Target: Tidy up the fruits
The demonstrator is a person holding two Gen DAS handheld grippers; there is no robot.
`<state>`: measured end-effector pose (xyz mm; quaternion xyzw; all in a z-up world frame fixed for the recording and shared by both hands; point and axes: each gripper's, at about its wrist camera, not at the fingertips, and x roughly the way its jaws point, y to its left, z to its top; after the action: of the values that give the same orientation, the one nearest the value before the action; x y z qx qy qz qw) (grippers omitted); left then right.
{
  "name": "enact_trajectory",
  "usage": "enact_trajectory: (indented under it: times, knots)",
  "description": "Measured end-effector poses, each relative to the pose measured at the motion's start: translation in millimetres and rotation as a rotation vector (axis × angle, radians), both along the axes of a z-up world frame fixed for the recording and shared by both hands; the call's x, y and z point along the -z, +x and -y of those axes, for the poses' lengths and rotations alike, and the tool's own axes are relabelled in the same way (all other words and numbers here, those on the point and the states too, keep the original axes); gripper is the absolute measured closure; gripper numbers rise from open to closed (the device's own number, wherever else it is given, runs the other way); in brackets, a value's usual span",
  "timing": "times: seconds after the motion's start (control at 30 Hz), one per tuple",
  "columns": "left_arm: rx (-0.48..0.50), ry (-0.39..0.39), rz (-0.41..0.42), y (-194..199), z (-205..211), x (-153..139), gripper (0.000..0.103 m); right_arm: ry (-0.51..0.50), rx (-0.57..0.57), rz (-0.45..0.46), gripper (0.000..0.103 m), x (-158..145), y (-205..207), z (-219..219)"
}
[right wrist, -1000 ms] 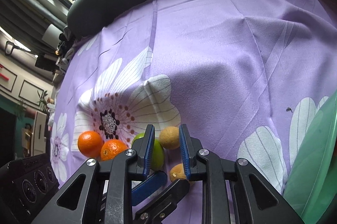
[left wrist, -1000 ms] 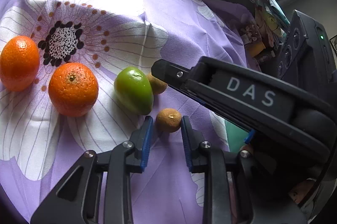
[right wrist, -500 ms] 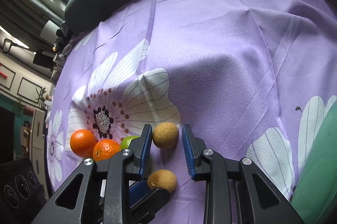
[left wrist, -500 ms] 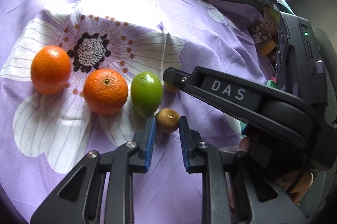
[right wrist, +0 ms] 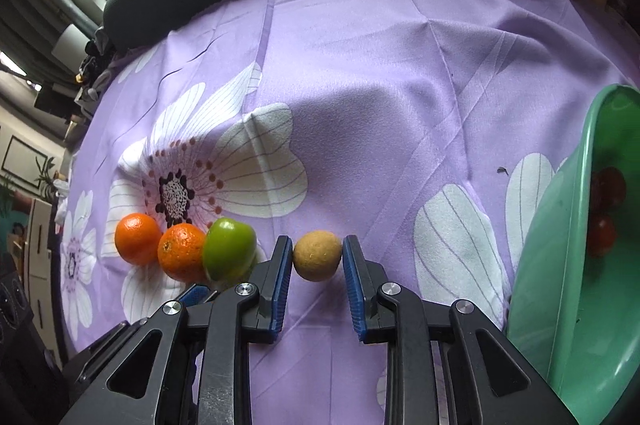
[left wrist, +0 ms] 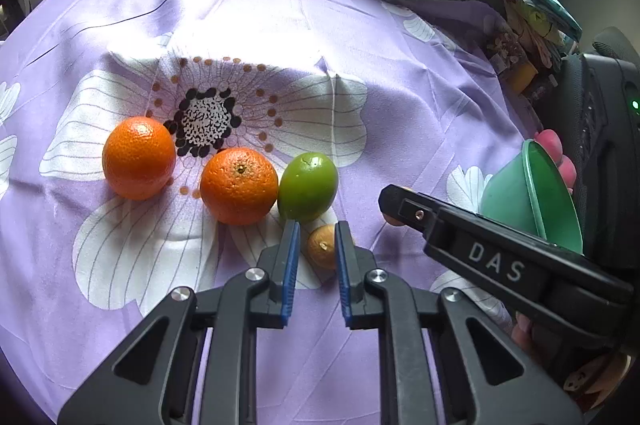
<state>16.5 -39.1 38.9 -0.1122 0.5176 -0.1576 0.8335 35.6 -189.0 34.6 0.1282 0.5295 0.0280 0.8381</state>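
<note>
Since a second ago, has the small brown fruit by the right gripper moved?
Yes. In the right wrist view the brown fruit lay beside the green fruit; now it sits apart from it, toward the green bowl, between the right gripper pads.

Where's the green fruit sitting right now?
In the left wrist view the green fruit lies on the purple cloth, touching the nearer orange on its left, just beyond the left gripper.

A home: floral bedsheet (right wrist: 400, 85), framed picture (right wrist: 20, 157).

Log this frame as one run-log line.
left gripper: shut on small brown fruit | right gripper: shut on tan round fruit | oranges, green fruit: on cloth
</note>
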Motion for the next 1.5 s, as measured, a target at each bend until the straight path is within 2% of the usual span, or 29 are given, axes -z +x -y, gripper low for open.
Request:
enact_trajectory:
  times: [0.1,0.27,0.33,0.57,0.63,0.8,0.83,0.87,1.07,1.23,1.33,1.5]
  knots:
    - [0.019,-0.007,-0.017,-1.0,1.2,0.1,0.082,0.003,0.011,-0.002,0.076,-1.9,-8.9,0.5]
    - [0.035,0.012,-0.022,-1.8,7.4,2.6,0.067,0.01,0.033,-0.012,0.076,-2.0,-12.9,6.6]
    - [0.034,0.01,-0.021,-1.6,9.3,3.7,0.066,0.01,0.035,-0.018,0.076,-0.1,-10.6,5.6]
    - [0.038,0.0,-0.002,-1.0,19.9,8.3,0.066,-0.011,0.061,-0.068,0.076,9.8,-1.7,1.1]
    - [0.038,-0.004,0.001,-0.6,23.0,9.9,0.068,-0.022,0.067,-0.079,0.076,12.9,0.8,-0.3]
    - [0.03,-0.046,-0.021,3.5,20.7,15.0,0.071,-0.035,0.073,-0.064,0.076,13.1,3.6,-1.6]
    - [0.032,-0.041,-0.021,3.5,21.4,15.8,0.076,-0.038,0.07,-0.059,0.076,13.2,3.7,-2.6]
    - [0.033,-0.029,-0.013,2.5,22.6,15.6,0.077,-0.042,0.068,-0.055,0.076,13.2,3.7,-3.6]
    - [0.032,-0.017,-0.01,0.8,23.4,14.1,0.078,-0.032,0.067,-0.04,0.076,14.0,2.2,-3.4]
    - [0.013,0.03,0.004,-0.8,21.4,12.0,0.078,-0.026,0.077,-0.028,0.076,12.8,1.1,-2.3]
    - [0.01,0.04,0.026,-3.2,17.8,6.8,0.078,-0.002,0.082,-0.023,0.076,10.2,-0.8,0.1]
    - [0.002,0.034,0.071,-7.9,13.2,-6.8,0.078,0.022,0.076,0.034,0.076,-5.3,-11.0,2.0]
